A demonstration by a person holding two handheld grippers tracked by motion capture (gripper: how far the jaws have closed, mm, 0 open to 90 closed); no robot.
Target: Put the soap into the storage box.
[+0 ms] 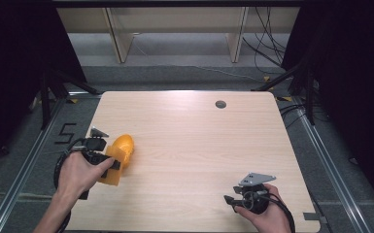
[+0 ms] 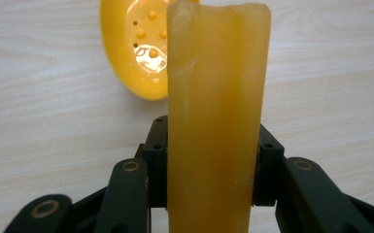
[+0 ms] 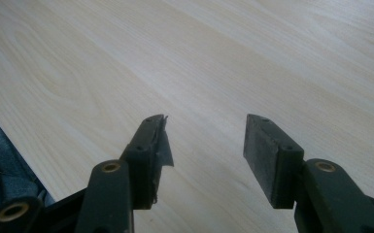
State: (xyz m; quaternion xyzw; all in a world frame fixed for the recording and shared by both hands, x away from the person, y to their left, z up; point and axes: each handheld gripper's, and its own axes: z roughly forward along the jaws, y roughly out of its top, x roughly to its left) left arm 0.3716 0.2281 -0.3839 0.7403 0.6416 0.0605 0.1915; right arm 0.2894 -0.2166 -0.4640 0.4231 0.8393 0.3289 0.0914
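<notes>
Left tongs (image 2: 213,160) clench a translucent amber slab (image 2: 216,121) over the pale wooden tabletop (image 1: 199,145); up close, a studded yellow plastic dish (image 2: 136,53) lies beyond. Right tongs (image 3: 206,138) rest parted.

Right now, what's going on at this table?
A person works at a light wooden table. The left gripper is clamped on a translucent amber bar, just short of a round yellow plastic dish with small bumps inside lying on the tabletop. The right gripper is open and holds nothing, near the table's front right.
</notes>
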